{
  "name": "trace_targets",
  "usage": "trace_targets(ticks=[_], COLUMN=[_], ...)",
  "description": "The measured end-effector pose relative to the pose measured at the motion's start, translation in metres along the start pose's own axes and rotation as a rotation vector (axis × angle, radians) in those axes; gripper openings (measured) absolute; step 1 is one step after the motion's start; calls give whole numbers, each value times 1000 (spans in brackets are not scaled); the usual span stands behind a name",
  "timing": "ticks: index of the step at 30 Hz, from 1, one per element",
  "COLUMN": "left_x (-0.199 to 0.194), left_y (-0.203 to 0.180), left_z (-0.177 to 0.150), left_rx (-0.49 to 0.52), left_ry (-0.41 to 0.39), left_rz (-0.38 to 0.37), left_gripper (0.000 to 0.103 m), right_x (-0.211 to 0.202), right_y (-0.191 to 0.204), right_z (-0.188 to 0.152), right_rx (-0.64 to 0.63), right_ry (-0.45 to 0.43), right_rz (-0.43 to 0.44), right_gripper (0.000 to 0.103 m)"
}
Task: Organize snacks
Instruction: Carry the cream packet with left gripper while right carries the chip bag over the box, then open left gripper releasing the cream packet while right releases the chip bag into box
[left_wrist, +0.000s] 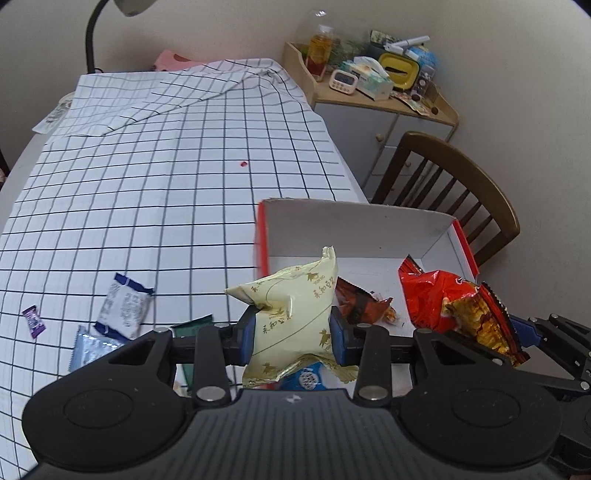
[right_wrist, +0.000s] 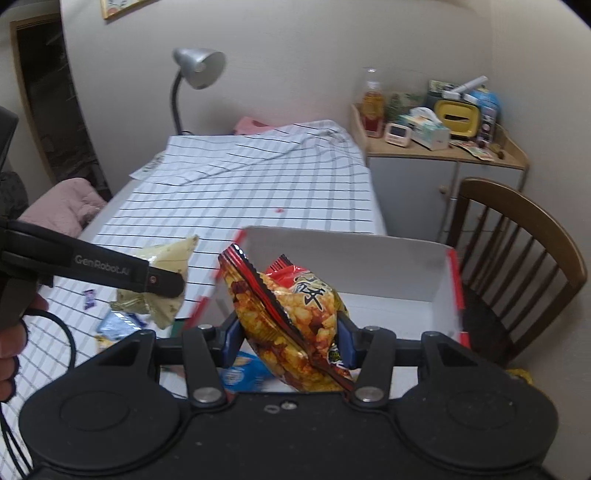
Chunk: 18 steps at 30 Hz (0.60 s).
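Note:
My left gripper (left_wrist: 293, 334) is shut on a pale yellow snack packet (left_wrist: 295, 306), held above the near left edge of a red-rimmed white box (left_wrist: 354, 225). My right gripper (right_wrist: 288, 341) is shut on a red and orange snack bag (right_wrist: 291, 325) over the same box (right_wrist: 343, 251). The red bag (left_wrist: 458, 310) shows in the left wrist view at right, with the right gripper behind it. The left gripper with its yellow packet (right_wrist: 162, 291) shows in the right wrist view at left. A brown-orange packet (left_wrist: 360, 302) and a blue packet (left_wrist: 308, 376) lie in the box.
Loose packets lie on the checked tablecloth (left_wrist: 147, 184) at left: a blue-white one (left_wrist: 123, 306), a small purple one (left_wrist: 33, 321), a silver-blue one (left_wrist: 90, 347), a dark green one (left_wrist: 192, 328). A wooden chair (left_wrist: 454, 181) and a cluttered cabinet (left_wrist: 376, 92) stand to the right.

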<state>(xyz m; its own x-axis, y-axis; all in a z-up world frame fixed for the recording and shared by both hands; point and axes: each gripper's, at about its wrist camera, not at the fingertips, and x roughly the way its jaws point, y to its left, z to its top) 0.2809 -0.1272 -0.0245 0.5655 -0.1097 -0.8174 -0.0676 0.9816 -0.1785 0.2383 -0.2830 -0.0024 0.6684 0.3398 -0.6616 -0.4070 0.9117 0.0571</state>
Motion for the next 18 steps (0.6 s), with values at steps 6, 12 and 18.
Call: trace_targets(ticks=[6, 12, 18], left_x=[35, 71, 93], left_y=[-24, -42, -52], left_z=[0, -7, -15], left_rx=[26, 56, 97], left_ry=[52, 104, 133], left_rz=[2, 27, 38], left_gripper=[39, 39, 39], right_x=[21, 45, 67], right_y=[-38, -53, -53], right_z=[-7, -14, -20], right_rx=[23, 8, -55], right_ry=[36, 73, 94], right_rz=[-40, -69, -92], right_gripper=[49, 49, 49])
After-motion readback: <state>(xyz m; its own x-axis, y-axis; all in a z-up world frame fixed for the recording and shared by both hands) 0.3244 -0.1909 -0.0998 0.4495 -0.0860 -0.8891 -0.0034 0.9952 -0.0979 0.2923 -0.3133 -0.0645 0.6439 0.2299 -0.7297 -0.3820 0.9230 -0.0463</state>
